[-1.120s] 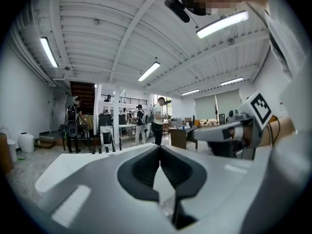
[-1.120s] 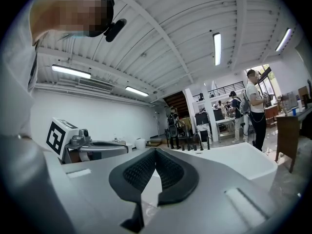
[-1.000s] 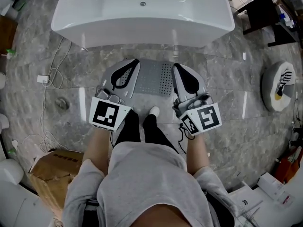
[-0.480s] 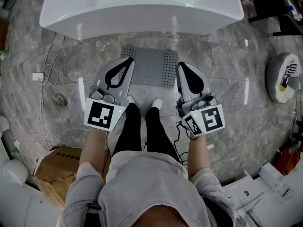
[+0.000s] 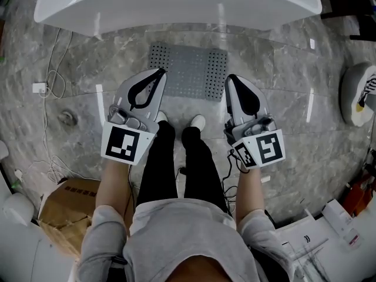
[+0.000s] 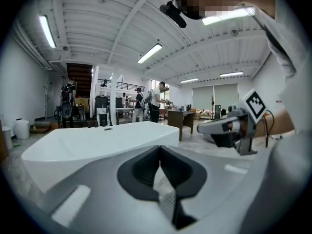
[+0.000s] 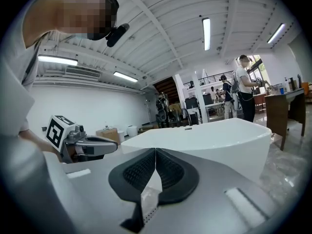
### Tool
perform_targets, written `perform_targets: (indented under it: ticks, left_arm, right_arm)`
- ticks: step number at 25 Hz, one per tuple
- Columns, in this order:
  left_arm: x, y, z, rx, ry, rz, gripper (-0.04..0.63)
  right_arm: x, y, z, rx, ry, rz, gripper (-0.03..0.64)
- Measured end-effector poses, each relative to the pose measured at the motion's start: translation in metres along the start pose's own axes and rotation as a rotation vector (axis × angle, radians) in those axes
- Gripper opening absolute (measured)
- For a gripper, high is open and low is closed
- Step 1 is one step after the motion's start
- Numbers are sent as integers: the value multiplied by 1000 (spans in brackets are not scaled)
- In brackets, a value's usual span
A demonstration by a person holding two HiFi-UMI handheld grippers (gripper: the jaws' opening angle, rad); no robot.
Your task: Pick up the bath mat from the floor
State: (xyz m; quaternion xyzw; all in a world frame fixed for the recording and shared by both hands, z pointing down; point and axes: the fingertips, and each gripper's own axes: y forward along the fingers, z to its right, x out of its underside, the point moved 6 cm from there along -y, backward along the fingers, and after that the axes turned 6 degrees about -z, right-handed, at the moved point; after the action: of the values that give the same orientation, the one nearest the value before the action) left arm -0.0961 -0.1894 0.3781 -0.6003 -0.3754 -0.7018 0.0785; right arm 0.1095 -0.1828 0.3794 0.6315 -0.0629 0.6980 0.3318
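- Fingers [image 6: 141, 168] of our left gripper [image 6: 159, 149] are closed, their tips meeting with nothing caught between them. Through the gap lower down between the dark ribbed pads we see a slice of the perforated bath mat [image 6: 166, 201].
- Our right gripper [image 7: 155, 151] is the same: its fingers [image 7: 171, 172] touch at the tips and hold nothing, with a strip of the mat showing beneath them.
- From the head view, the grey bath mat [image 5: 191, 69] lies flat on the grey marble floor [image 5: 282, 110], just in front of the white bathtub [image 5: 176, 7] and lengthwise along it.
- We hold both grippers out in front of us, pointing toward the tub. The left gripper [image 5: 160, 73] has its tip over the mat's near left corner, and the right gripper [image 5: 230, 79] has its tip at the near right corner. We cannot tell whether either one touches the mat.
- Our legs in black trousers stand between the two grippers, and our white shoes [image 5: 198, 122] sit just short of the mat's near edge.
- Each gripper view catches the other gripper off to the side, with its marker cube [image 6: 254, 104] at the back.
- A white cable [image 5: 56, 78] trails over the floor to our left, near a small round drain [image 5: 67, 118].
- A cardboard box [image 5: 61, 210] stands behind our left arm, well apart from the mat.
- Far beyond the tub, several people [image 6: 156, 101] stand among tables in a large hall.
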Motion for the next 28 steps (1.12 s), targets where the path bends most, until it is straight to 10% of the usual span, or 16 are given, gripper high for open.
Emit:
perform_targets:
  ticks: [28]
  left_arm:
    - [352, 178, -23, 11, 61, -25, 2]
  right_arm:
    - [354, 131, 92, 39, -20, 0, 12]
